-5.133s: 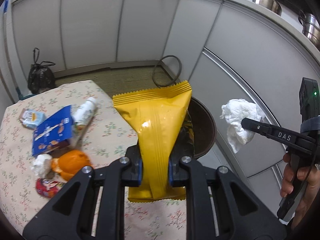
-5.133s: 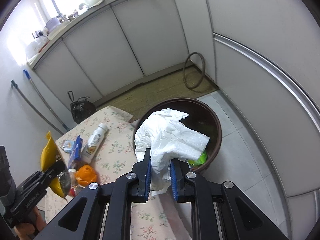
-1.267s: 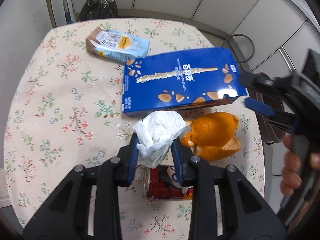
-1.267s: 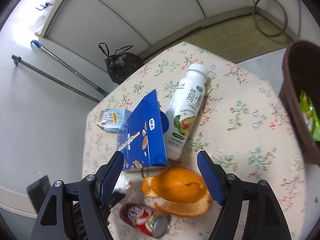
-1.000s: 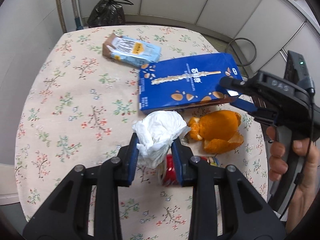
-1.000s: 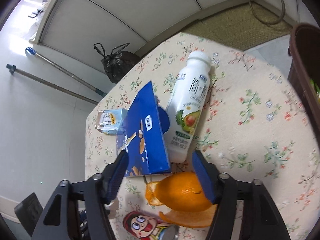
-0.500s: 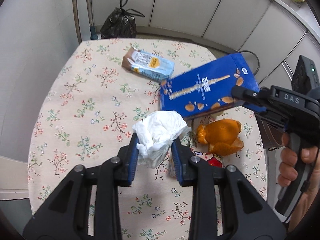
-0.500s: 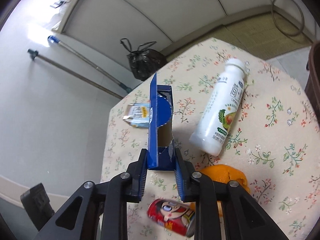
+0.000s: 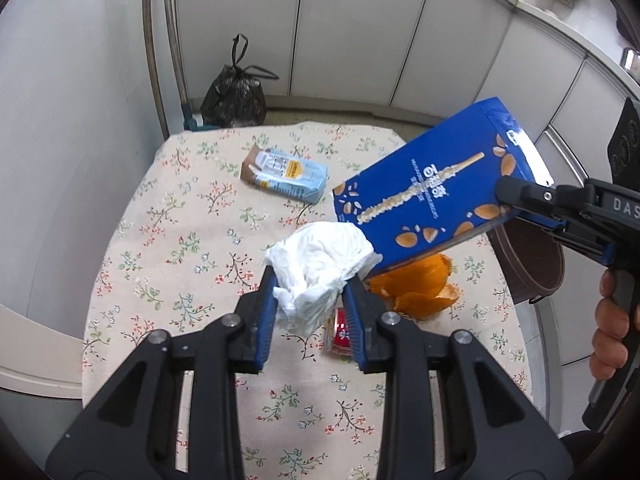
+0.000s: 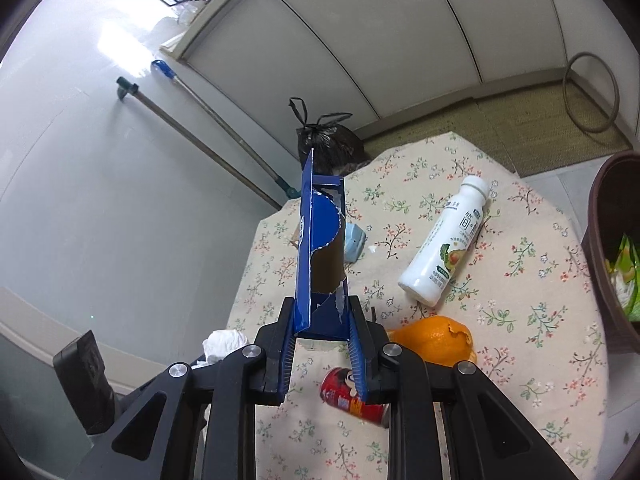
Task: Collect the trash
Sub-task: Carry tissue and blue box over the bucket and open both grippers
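My left gripper (image 9: pixel 308 280) is shut on a crumpled white tissue (image 9: pixel 320 256), held above the floral tablecloth (image 9: pixel 180 240). A torn-open blue biscuit box (image 10: pixel 320 256) stands upright between the pads of my right gripper (image 10: pixel 322 314), which is shut on it. The same blue box (image 9: pixel 432 196) hangs tilted above the table in the left wrist view, with the right gripper (image 9: pixel 516 210) and a hand (image 9: pixel 612 328) behind it. On the table lie orange peel (image 10: pixel 436 338), a red can (image 10: pixel 352 396), a white drink bottle (image 10: pixel 448 254) and a small light blue carton (image 9: pixel 284 174).
A brown bin (image 10: pixel 612 256) with green wrappers inside stands off the table's right edge. A tied black rubbish bag (image 9: pixel 236 96) and mop handles (image 10: pixel 212 140) lean by the wall behind the table. White cabinets run along the back.
My right gripper closed on the blue box and lifted it off the table, standing it upright. Both grippers rose; the tissue stayed held in the left one.
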A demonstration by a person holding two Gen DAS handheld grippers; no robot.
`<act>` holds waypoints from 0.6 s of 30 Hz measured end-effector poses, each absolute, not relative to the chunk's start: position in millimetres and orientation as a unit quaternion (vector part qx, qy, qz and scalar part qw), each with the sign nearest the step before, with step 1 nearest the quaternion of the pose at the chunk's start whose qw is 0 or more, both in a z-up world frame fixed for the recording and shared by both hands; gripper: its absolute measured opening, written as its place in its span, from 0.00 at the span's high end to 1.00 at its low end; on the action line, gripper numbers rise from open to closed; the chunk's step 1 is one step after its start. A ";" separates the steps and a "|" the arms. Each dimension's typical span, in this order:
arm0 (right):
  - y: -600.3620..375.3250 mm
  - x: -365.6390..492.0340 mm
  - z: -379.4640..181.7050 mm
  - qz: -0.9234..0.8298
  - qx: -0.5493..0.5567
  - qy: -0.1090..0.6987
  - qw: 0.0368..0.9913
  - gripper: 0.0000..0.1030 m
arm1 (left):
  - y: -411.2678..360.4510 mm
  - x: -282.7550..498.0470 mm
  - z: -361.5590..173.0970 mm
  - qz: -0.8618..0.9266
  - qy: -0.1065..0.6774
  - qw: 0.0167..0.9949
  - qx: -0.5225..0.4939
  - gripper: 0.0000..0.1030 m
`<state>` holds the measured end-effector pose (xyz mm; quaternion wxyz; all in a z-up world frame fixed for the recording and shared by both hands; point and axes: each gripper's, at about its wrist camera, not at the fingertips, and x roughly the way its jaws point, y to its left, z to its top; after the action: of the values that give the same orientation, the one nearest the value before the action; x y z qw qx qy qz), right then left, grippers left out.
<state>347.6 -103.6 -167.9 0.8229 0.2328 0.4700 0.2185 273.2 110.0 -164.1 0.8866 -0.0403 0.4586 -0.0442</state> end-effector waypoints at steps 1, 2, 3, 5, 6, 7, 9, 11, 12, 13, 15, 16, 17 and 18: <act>-105.7 342.9 -163.7 0.219 0.230 0.467 0.825 0.76 | 108.7 270.3 -160.5 -0.045 0.454 0.889 -0.040 0.68; -107.4 338.5 -158.8 0.219 0.228 0.464 0.828 0.76 | 107.7 267.9 -158.2 -0.045 0.451 0.890 -0.040 0.68; -110.6 333.5 -153.2 0.218 0.226 0.459 0.831 0.76 | 107.0 265.2 -154.7 -0.046 0.447 0.892 -0.041 0.68; -117.2 324.7 -143.5 0.217 0.221 0.449 0.838 0.76 | 105.2 259.8 -147.8 -0.049 0.438 0.897 -0.042 0.68; -120.1 320.9 -140.1 0.216 0.219 0.445 0.841 0.76 | 104.5 257.0 -143.9 -0.051 0.433 0.899 -0.043 0.68; -123.4 315.9 -134.3 0.214 0.217 0.439 0.845 0.76 | 103.7 254.3 -139.9 -0.052 0.427 0.902 -0.044 0.68; -131.0 306.4 -123.0 0.208 0.210 0.427 0.855 0.76 | 101.4 250.9 -134.4 -0.054 0.419 0.905 -0.045 0.68; -139.6 298.9 -113.8 0.202 0.202 0.416 0.863 0.76 | 98.8 247.7 -129.7 -0.055 0.411 0.909 -0.047 0.68; -145.5 294.1 -108.7 0.197 0.198 0.410 0.868 0.76 | 97.0 246.8 -127.8 -0.055 0.408 0.910 -0.048 0.68; -150.8 290.3 -104.9 0.194 0.195 0.407 0.871 0.76 | 95.3 246.4 -126.6 -0.055 0.406 0.911 -0.051 0.68; -161.0 286.3 -99.9 0.186 0.192 0.402 0.876 0.76 | 90.3 245.6 -124.2 -0.057 0.402 0.912 -0.056 0.68; -165.9 284.3 -98.5 0.182 0.192 0.401 0.877 0.76 | 86.0 245.5 -122.8 -0.060 0.400 0.913 -0.057 0.68; -172.2 281.9 -97.0 0.176 0.192 0.400 0.879 0.76 | 82.4 245.4 -122.0 -0.061 0.398 0.913 -0.057 0.68; -180.6 279.7 -95.8 0.169 0.194 0.398 0.880 0.76 | 77.5 245.8 -120.9 -0.063 0.397 0.914 -0.055 0.68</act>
<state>279.7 -180.6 -95.8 0.8803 0.1942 0.3984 0.1692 245.8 77.5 -120.9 0.9141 -0.0551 0.3966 -0.0635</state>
